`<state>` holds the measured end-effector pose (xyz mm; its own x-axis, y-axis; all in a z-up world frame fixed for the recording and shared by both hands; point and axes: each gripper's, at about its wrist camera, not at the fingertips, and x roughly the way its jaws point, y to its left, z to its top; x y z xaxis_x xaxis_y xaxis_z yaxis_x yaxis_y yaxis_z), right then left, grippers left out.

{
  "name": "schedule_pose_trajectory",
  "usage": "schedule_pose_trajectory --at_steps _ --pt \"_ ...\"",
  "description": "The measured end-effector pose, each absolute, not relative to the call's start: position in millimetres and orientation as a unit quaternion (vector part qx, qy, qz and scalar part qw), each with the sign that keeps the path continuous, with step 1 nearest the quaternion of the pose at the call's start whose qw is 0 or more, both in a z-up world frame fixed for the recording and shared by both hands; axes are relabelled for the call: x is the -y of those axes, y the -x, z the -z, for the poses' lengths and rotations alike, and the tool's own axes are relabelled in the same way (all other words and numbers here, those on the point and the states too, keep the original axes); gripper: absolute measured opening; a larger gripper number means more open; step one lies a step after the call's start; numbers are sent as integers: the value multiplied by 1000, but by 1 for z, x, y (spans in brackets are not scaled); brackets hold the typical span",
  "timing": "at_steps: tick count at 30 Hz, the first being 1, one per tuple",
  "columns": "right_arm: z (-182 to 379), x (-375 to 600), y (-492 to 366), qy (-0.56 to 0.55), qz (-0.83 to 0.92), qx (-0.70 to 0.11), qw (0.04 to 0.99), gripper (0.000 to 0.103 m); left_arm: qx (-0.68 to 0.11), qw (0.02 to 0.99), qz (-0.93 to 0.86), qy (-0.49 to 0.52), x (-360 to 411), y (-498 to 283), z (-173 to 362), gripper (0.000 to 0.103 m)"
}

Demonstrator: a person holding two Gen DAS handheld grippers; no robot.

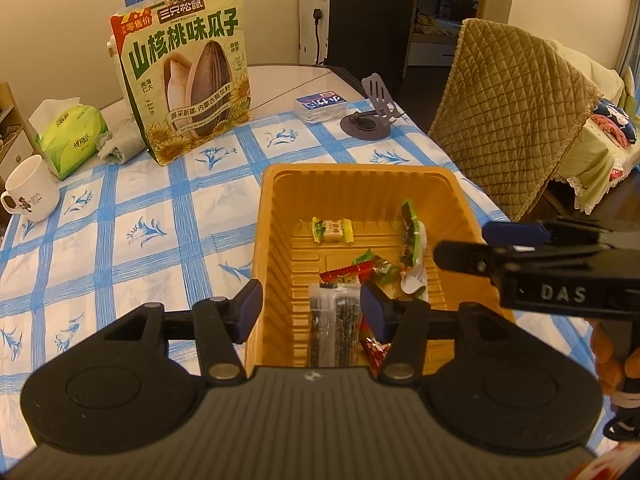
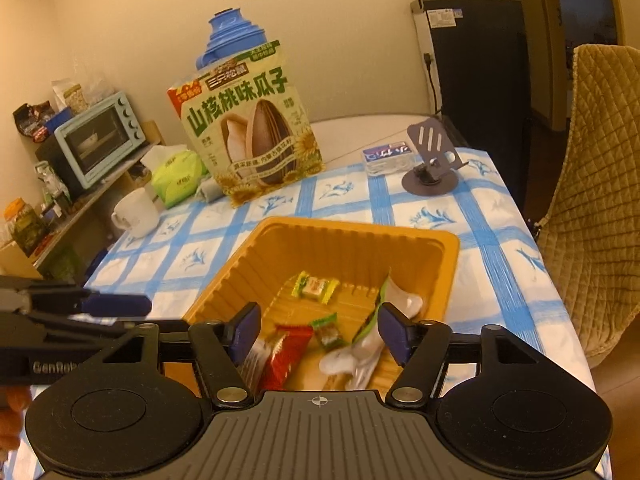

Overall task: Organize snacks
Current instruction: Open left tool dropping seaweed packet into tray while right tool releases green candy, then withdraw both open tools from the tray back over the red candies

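An orange plastic tray (image 1: 356,172) (image 2: 360,228) sits on the blue-checked tablecloth. It holds several wrapped snacks: a yellow-green candy (image 1: 332,230) (image 2: 316,286), a red packet (image 1: 348,272) (image 2: 286,356), a green-and-white wrapper (image 1: 412,240) (image 2: 372,344) and dark seaweed sticks (image 1: 332,324). My left gripper (image 1: 312,310) is open, straddling the tray's near left wall without pressing on it. My right gripper (image 2: 320,330) is open over the tray with the blurred green-and-white wrapper below it, not held. Each gripper shows in the other's view: right (image 1: 476,242), left (image 2: 132,316).
A large sunflower-seed bag (image 1: 188,76) stands behind the tray, before a blue thermos (image 2: 230,36). A tissue pack (image 1: 68,136) and white mug (image 1: 30,192) sit at the left, a clear box (image 1: 320,106) and phone stand (image 1: 372,120) at the back. A quilt-covered chair (image 1: 512,112) stands right.
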<state>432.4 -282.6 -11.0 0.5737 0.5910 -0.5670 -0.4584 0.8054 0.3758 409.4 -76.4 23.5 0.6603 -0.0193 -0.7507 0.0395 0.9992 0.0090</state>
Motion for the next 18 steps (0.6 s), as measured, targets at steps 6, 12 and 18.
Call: schedule_pose_trajectory --at_steps 6,12,18 --pt "-3 298 -410 -108 -290 -348 885 78 -398 917 22 -2 79 -392 -36 65" --pt "-21 307 -386 -115 -284 -337 890 89 -380 924 29 8 81 -367 -53 74" --pt "-34 316 -353 -122 -280 -331 893 90 -371 928 34 15 80 -334 -68 79"
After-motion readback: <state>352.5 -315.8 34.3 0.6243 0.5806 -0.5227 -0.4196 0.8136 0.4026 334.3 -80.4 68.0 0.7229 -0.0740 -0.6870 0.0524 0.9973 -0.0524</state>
